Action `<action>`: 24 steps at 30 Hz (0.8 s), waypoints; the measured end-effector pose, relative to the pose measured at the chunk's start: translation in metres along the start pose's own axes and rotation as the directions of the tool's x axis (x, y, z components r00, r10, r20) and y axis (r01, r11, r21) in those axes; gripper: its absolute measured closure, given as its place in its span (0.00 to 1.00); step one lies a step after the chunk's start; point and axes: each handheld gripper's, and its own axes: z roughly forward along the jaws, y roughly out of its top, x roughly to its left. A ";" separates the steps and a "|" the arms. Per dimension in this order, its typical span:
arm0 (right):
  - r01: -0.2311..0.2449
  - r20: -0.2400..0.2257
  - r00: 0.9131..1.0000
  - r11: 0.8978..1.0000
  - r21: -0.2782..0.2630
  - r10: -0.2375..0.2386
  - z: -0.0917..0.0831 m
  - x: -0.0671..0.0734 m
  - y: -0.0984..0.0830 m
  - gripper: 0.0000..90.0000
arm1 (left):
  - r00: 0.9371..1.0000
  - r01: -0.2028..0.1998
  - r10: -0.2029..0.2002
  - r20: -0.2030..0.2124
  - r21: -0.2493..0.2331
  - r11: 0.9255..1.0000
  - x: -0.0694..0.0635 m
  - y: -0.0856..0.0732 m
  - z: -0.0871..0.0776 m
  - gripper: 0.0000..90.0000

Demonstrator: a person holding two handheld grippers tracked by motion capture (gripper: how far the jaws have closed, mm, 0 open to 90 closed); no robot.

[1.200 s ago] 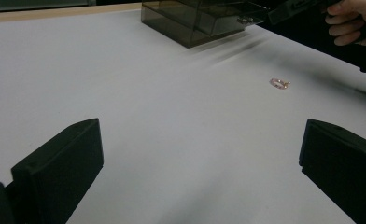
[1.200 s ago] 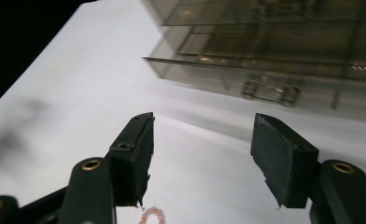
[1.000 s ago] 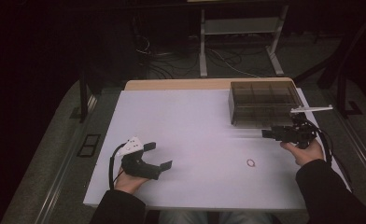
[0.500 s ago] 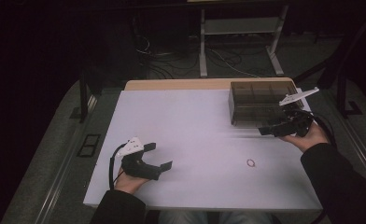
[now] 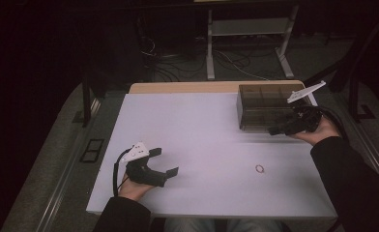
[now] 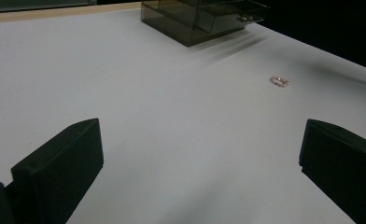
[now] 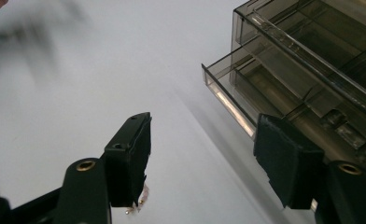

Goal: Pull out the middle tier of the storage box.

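Grippers work a white table (image 5: pixel 202 125) that carries a smoky clear drawer box (image 5: pixel 262 104) at its far right and a small ring (image 5: pixel 260 168) lying alone on the near right part of the surface, well apart from both grippers. In the high view the right gripper (image 5: pixel 274 130) is held in the right hand (image 5: pixel 318 133) at the box's near right corner, jaws pointing left along the front of the box. In the right gripper view its jaws stand about half open with nothing clamped between them; the left one hangs over bare table, the right one sits in front of a drawer (image 7: pixel 265 93) that is pulled partway out of the box. A small pale thing shows at the lower tip of the left jaw, too small to tell what it is or whether it touches. The left gripper (image 5: pixel 170 164) rests low over the near left of the table in the left hand (image 5: pixel 134 186), jaws wide open and empty, pointing right toward the ring (image 6: pixel 279 80), with the box (image 6: pixel 200 18) beyond it in the left gripper view.
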 end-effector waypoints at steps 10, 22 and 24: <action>0.039 0.007 0.999 0.999 -0.034 -0.039 0.008 -0.021 -0.003 0.45 | 1.000 -0.002 0.002 -0.001 0.002 1.000 0.000 0.000 0.000 0.00; 0.099 0.034 0.995 0.995 -0.002 -0.099 0.024 -0.031 -0.007 0.54 | 1.000 -0.009 0.009 -0.002 0.006 1.000 0.000 0.000 0.000 0.00; 0.104 0.035 0.994 0.995 0.004 -0.104 0.027 -0.032 -0.007 0.55 | 1.000 -0.009 0.009 -0.001 0.006 1.000 0.000 0.000 0.000 0.00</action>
